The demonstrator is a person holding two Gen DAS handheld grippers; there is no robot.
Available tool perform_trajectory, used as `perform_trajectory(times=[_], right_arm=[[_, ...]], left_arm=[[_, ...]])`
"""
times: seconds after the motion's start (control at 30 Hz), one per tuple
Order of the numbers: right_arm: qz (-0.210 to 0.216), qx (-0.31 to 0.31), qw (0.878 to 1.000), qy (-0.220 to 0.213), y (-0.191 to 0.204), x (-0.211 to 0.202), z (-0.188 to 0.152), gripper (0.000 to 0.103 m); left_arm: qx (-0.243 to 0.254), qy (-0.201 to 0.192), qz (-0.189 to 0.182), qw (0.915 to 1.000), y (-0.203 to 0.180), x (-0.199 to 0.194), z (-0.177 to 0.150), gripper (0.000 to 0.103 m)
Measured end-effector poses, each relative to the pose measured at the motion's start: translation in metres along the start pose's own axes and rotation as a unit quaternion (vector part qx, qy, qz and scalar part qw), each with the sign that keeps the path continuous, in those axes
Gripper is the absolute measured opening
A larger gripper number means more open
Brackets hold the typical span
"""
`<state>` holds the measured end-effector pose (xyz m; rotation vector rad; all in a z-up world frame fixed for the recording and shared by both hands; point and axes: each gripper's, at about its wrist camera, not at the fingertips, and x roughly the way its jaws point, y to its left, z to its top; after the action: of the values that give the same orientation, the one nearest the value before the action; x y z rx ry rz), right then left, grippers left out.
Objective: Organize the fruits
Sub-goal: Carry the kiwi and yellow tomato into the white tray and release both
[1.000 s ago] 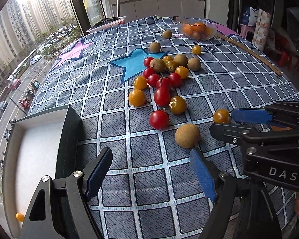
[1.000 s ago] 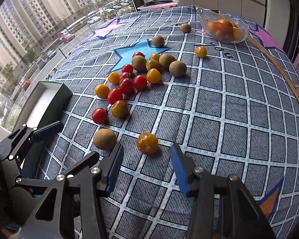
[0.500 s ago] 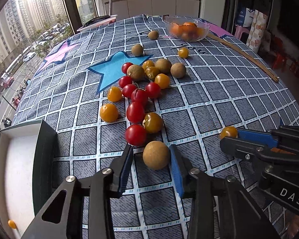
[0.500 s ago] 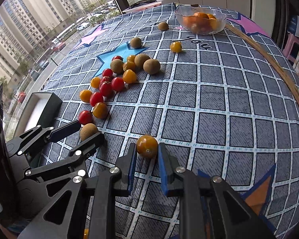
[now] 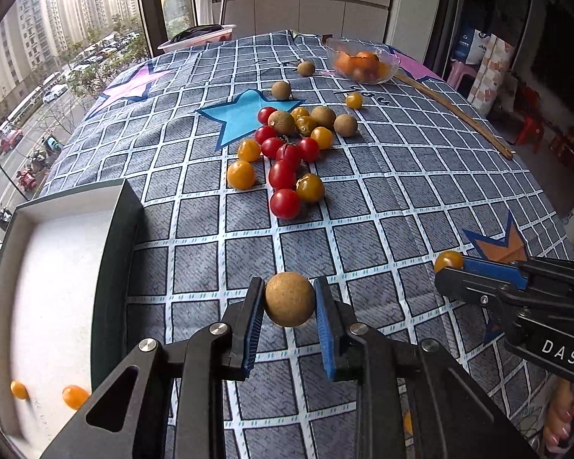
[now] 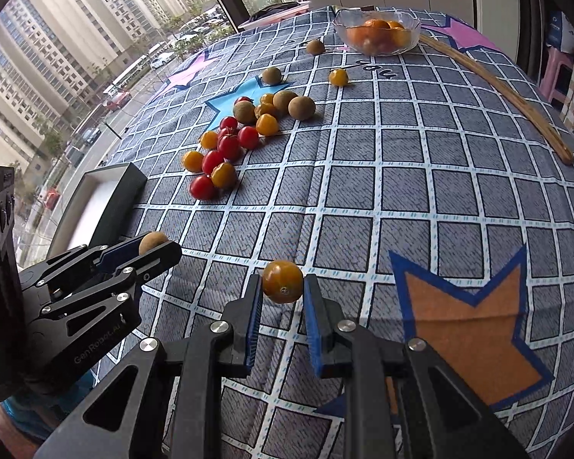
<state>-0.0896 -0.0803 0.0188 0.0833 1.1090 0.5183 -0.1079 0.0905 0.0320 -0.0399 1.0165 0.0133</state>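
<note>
My left gripper (image 5: 289, 302) is shut on a brown longan (image 5: 289, 300) and holds it above the checked tablecloth (image 5: 401, 191). My right gripper (image 6: 283, 287) is shut on an orange cherry tomato (image 6: 282, 281), also lifted; it shows in the left wrist view (image 5: 448, 261). The left gripper with its longan (image 6: 153, 241) shows at the left of the right wrist view. A heap of red and orange tomatoes and longans (image 5: 287, 149) lies mid-table. A dark box with a white inside (image 5: 53, 275) holds two orange tomatoes (image 5: 74, 396).
A glass bowl of orange fruit (image 5: 361, 65) stands at the far end. A wooden stick (image 5: 455, 114) lies along the right side. Loose longans (image 5: 281, 90) and a single orange tomato (image 5: 353, 100) lie near the bowl. The table's right edge drops off.
Both grippers closed on their fruit and lifted it off the cloth, pulling back from the heap. The box now lies closer on the left.
</note>
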Motion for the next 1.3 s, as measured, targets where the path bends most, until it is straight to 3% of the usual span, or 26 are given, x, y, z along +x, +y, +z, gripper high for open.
perform_trajectory(times=[0.57, 0.7, 1.1, 1.3], right_arm=[[-0.006, -0.027, 1.0, 0.015, 0.049, -0.011, -0.029, 0.023], [-0.003, -0.044, 0.999, 0.018, 0.071, -0.012, -0.029, 0.023], [0.026, -0.118, 0.992, 0.038, 0.163, 0.008, -0.025, 0.023], [0.041, -0.151, 0.987, 0.048, 0.21, 0.027, -0.016, 0.023]], left_arm=[[-0.032, -0.053, 0.028, 0.9977, 0.06, -0.078, -0.052, 0.028], [-0.049, -0.058, 0.049, 0.9959, 0.085, -0.088, -0.065, 0.028], [-0.127, -0.04, 0.109, 0.9851, 0.172, -0.088, -0.108, 0.028], [-0.145, -0.026, 0.114, 0.9825, 0.192, -0.078, -0.116, 0.028]])
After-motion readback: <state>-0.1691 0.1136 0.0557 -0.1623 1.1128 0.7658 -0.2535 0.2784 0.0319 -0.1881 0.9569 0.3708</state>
